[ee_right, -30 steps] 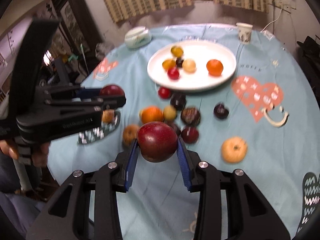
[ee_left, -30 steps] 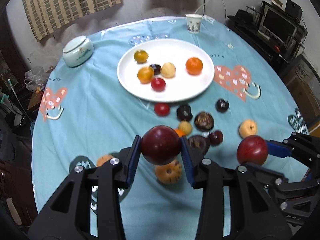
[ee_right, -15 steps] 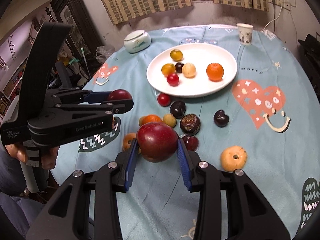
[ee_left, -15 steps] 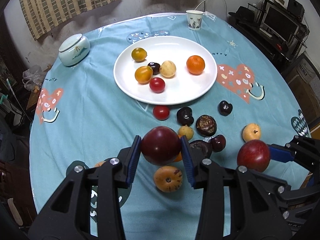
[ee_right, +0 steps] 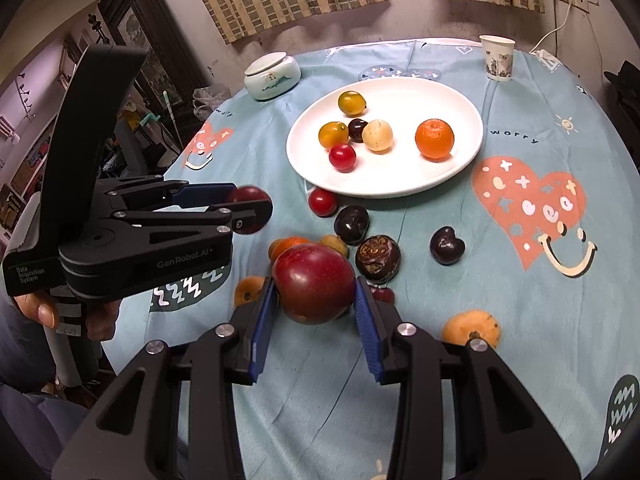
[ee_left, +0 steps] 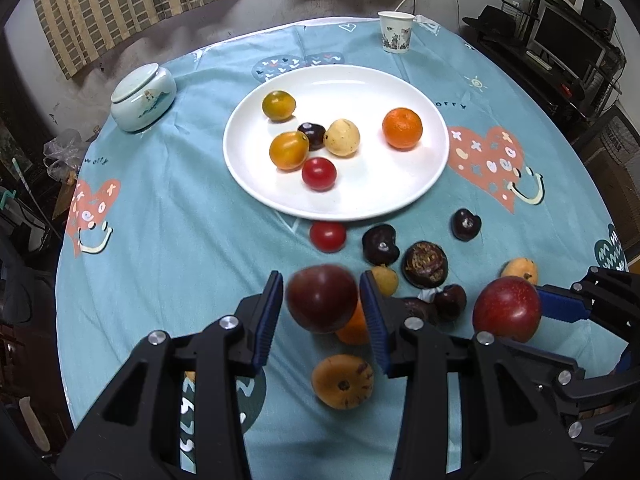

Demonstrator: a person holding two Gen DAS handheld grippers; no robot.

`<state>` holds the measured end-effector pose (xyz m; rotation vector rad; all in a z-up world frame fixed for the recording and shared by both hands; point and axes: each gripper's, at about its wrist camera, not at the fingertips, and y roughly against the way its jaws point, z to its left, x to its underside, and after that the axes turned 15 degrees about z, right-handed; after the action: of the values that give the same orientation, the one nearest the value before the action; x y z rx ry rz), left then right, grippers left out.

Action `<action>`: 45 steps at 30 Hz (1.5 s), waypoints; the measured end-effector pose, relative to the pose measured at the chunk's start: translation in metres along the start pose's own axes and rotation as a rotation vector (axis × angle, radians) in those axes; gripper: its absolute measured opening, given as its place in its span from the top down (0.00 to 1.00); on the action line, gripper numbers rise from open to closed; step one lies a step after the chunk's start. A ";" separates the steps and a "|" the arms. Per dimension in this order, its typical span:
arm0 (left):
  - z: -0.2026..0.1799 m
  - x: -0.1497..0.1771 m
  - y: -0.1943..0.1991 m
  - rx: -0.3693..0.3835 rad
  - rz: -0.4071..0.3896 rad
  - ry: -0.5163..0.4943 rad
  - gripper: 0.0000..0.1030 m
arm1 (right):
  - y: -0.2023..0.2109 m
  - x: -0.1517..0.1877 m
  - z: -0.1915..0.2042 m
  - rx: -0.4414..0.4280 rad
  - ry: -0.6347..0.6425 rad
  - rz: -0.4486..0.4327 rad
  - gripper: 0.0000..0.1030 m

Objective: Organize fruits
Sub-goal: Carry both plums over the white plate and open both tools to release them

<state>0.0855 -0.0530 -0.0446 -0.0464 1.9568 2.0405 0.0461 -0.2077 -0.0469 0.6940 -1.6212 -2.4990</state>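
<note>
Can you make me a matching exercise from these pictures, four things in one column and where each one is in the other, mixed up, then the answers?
Things:
1. orange mandarin
2. dark red plum
3. paper cup
4. lidded jar

Places:
A. between the left gripper's fingers
B. on the white plate
C. on the cloth left of the plate
D. at the table's far edge, beyond the plate

Pairs: 1-B, 2-A, 3-D, 4-C
</note>
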 end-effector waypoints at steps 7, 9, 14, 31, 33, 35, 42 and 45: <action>0.003 -0.016 0.006 -0.005 -0.034 -0.002 0.60 | -0.001 -0.015 -0.008 0.005 0.003 -0.009 0.62; 0.009 -0.020 0.008 0.012 -0.039 0.006 0.60 | 0.001 -0.019 -0.010 0.009 0.003 -0.015 0.62; 0.067 -0.022 0.014 0.099 -0.054 0.130 0.59 | 0.005 -0.022 -0.018 0.017 -0.011 -0.035 0.62; 0.205 -0.123 -0.084 0.081 0.004 0.305 0.49 | -0.018 -0.025 -0.028 0.004 -0.071 0.036 0.62; 0.209 -0.141 -0.098 0.095 0.039 0.316 0.49 | -0.021 -0.027 -0.031 0.006 -0.086 0.040 0.62; 0.213 -0.155 -0.111 0.087 0.061 0.330 0.49 | -0.024 -0.028 -0.034 0.006 -0.104 0.045 0.62; 0.217 -0.169 -0.142 0.044 0.139 0.317 0.64 | -0.032 -0.031 -0.039 0.012 -0.132 0.060 0.62; 0.219 -0.162 -0.131 0.054 0.119 0.338 0.64 | -0.033 -0.032 -0.036 0.014 -0.120 0.064 0.62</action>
<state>0.3131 0.1312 -0.1188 -0.2858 2.2620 2.1695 0.0958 -0.2138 -0.0778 0.4936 -1.6718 -2.5309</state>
